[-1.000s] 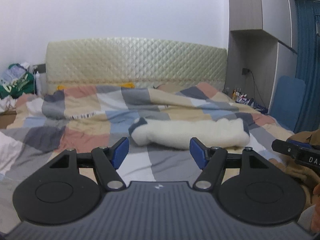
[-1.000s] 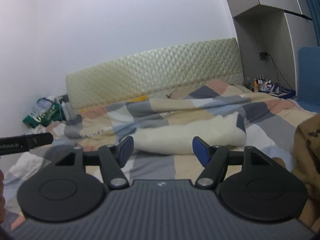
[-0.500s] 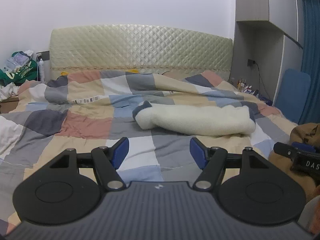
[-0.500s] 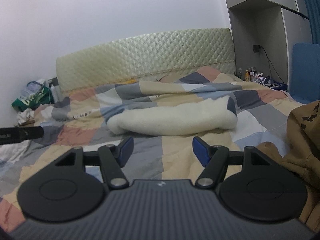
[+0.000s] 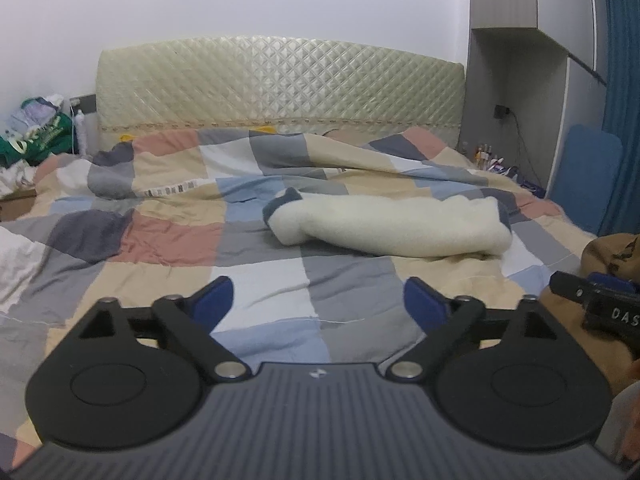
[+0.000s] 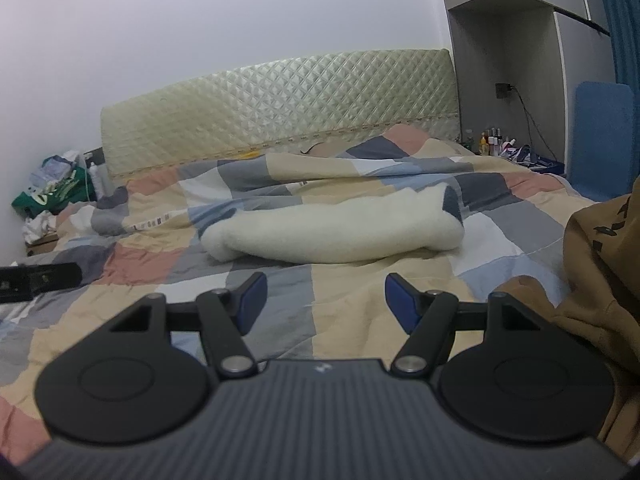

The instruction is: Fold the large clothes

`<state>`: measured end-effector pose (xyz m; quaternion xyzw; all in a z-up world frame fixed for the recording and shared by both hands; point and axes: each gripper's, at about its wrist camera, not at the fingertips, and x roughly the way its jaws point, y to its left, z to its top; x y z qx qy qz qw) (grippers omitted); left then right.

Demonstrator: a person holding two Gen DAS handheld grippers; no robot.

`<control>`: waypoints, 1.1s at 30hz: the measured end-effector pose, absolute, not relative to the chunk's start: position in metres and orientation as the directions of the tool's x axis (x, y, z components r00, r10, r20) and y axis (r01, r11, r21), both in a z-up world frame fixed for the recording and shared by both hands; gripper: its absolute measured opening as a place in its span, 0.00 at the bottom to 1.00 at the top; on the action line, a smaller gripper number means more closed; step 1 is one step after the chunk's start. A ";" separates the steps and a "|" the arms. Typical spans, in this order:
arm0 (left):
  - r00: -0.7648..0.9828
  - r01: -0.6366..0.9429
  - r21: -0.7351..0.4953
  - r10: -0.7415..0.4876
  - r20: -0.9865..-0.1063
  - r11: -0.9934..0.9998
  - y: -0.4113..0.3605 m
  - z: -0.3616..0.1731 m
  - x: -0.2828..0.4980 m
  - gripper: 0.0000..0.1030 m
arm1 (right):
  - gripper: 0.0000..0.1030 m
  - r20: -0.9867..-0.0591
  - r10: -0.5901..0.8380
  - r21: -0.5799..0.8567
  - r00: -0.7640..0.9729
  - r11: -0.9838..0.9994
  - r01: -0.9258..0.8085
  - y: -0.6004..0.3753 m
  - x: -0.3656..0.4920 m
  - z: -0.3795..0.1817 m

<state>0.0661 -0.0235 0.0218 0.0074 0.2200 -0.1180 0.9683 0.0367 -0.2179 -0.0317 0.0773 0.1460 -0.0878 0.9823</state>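
While both grippers' fingers [image 5: 212, 298] gape empty, the left just widened, over the quilt [image 5: 256, 276].

Grippers: two, left gripper [image 5: 318, 300] and right gripper [image 6: 322, 300]
Brown garments: one, brown hoodie [image 6: 600, 264]
Fleece blankets: one, cream fleece blanket [image 5: 392, 226]
Quilts: one, patchwork quilt [image 5: 168, 240]
Headboards: one, headboard [image 5: 280, 84]
Blue chairs: one, blue chair [image 6: 602, 136]
Small bottles on the far ledge: several, too small to count
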 end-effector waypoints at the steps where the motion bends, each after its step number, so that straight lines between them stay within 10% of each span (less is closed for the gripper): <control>1: 0.873 0.235 -0.036 -0.227 -0.431 0.971 -0.024 0.021 0.066 0.95 | 0.70 -0.299 -0.149 0.129 0.942 0.972 0.195 -0.218 0.037 -0.032; 10: 0.874 0.230 -0.031 -0.221 -0.432 0.973 -0.026 0.022 0.061 0.98 | 1.00 -0.307 -0.166 0.110 0.937 0.972 0.209 -0.215 0.038 -0.033; 33: 0.881 0.191 -0.052 -0.194 -0.432 0.980 -0.023 0.022 0.058 0.99 | 1.00 -0.314 -0.147 0.118 0.938 0.974 0.192 -0.213 0.040 -0.034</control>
